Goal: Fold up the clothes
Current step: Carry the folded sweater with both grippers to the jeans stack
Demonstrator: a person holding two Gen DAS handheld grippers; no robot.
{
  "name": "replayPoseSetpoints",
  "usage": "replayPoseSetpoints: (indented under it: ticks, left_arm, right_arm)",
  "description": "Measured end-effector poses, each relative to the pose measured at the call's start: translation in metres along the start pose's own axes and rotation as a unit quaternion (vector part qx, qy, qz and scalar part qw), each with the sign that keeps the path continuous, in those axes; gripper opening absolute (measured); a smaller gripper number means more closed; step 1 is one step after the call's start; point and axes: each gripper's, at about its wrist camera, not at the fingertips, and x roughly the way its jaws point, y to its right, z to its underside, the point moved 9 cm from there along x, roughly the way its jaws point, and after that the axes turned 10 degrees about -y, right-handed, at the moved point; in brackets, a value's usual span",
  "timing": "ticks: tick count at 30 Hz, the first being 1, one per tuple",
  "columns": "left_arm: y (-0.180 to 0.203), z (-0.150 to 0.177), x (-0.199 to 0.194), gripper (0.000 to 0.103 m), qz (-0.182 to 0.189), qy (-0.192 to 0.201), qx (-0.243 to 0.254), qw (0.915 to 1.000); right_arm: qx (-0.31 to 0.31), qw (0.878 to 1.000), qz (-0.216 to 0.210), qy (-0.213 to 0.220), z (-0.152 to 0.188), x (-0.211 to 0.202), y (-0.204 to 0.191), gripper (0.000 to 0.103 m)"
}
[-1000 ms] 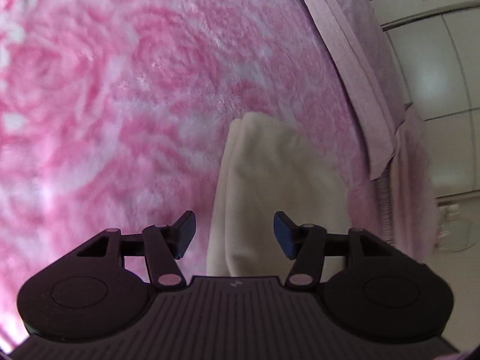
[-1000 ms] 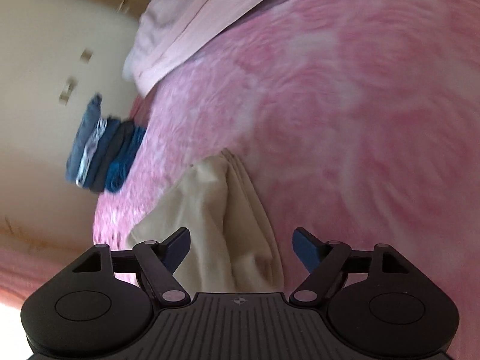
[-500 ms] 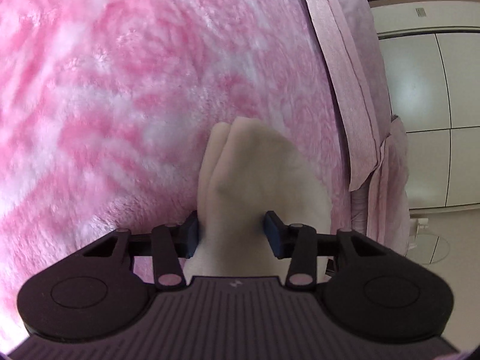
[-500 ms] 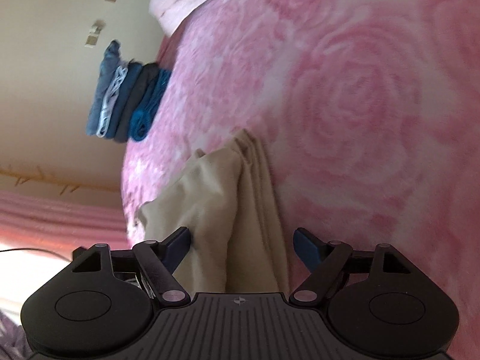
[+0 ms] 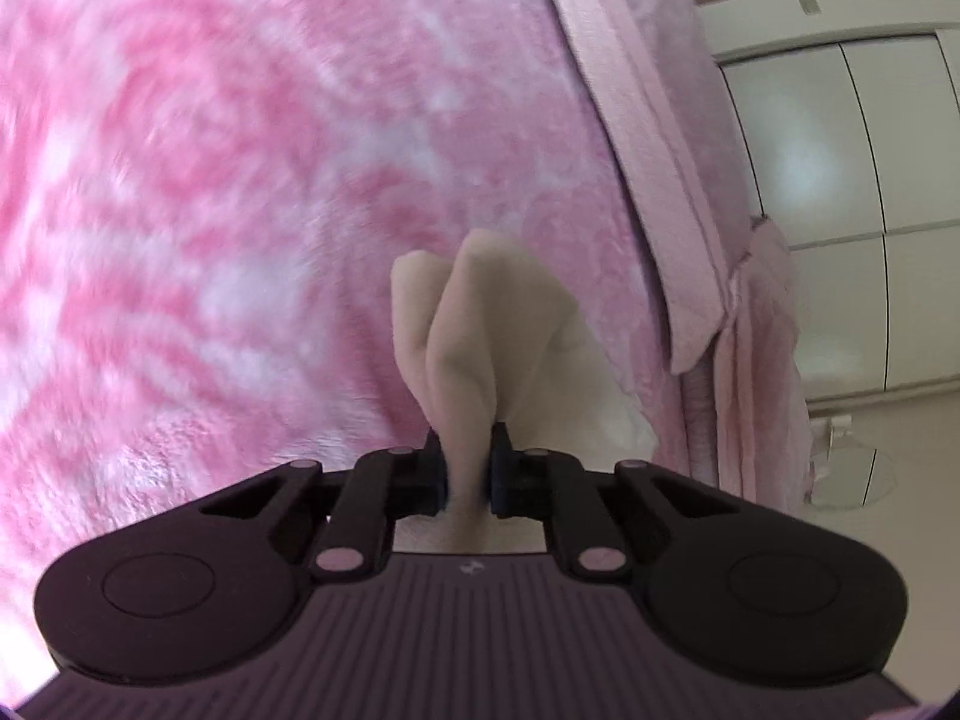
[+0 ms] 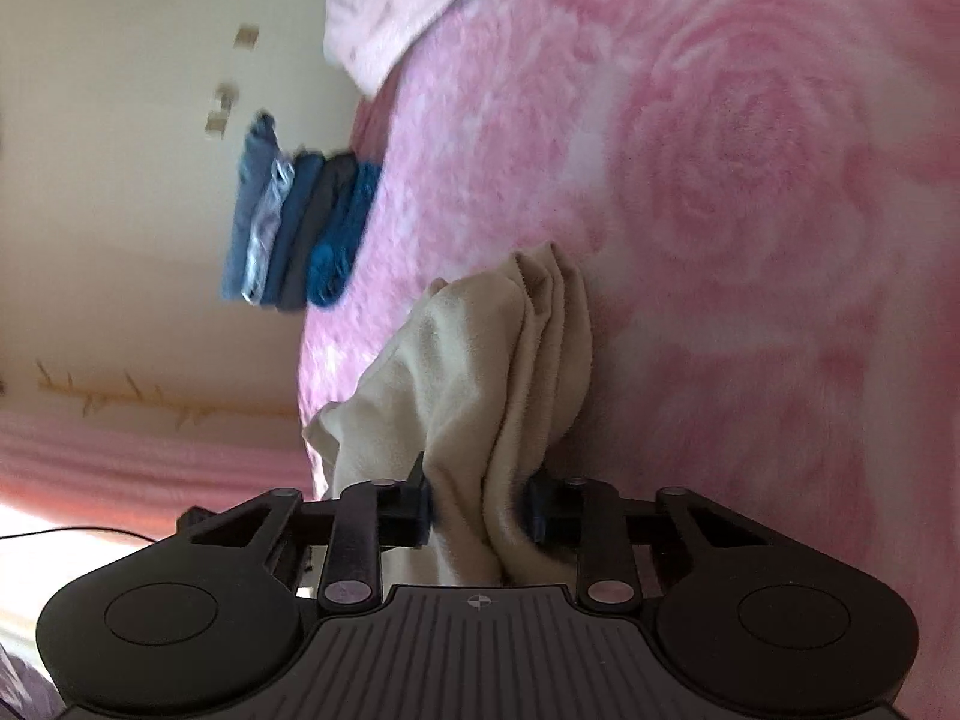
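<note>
A cream garment (image 5: pixel 480 330) lies bunched on the pink rose-patterned blanket (image 5: pixel 210 180). My left gripper (image 5: pixel 468 474) is shut on one end of it, with folds of cloth standing up between the jaws. In the right wrist view the same cream garment (image 6: pixel 492 372) runs forward from my right gripper (image 6: pixel 480 510), whose jaws press on a thick bunch of its folds. The cloth under both grippers is hidden by their bodies.
A stack of folded blue and dark clothes (image 6: pixel 300 228) sits on the blanket (image 6: pixel 750 180) near its far edge. A pale pink sheet (image 5: pixel 648 138) runs along the bed's edge. White wardrobe doors (image 5: pixel 840 180) stand beyond the bed.
Both grippers were open over the cream garment a second ago. Both have moved in and closed on it, the left first, the right in the last half second.
</note>
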Motion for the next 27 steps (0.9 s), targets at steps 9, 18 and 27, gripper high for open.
replayPoseSetpoints:
  ticks: [9,18,27]
  left_arm:
    - [0.087,-0.014,-0.103,0.008,-0.015,-0.032,0.067,0.9971]
    - [0.126,-0.133,-0.210,0.008,-0.027,-0.039,0.154,0.9870]
    - [0.100,-0.373,-0.295,0.008,-0.007,-0.060,0.229,0.9717]
  right_arm:
    - [0.074,0.992,-0.040,0.094,0.065,-0.038,-0.117,0.027]
    - [0.110,0.980,-0.071,0.151,0.049,0.004,-0.244,0.027]
    - [0.151,0.950,-0.104,0.252,-0.058,0.171,-0.357,0.027]
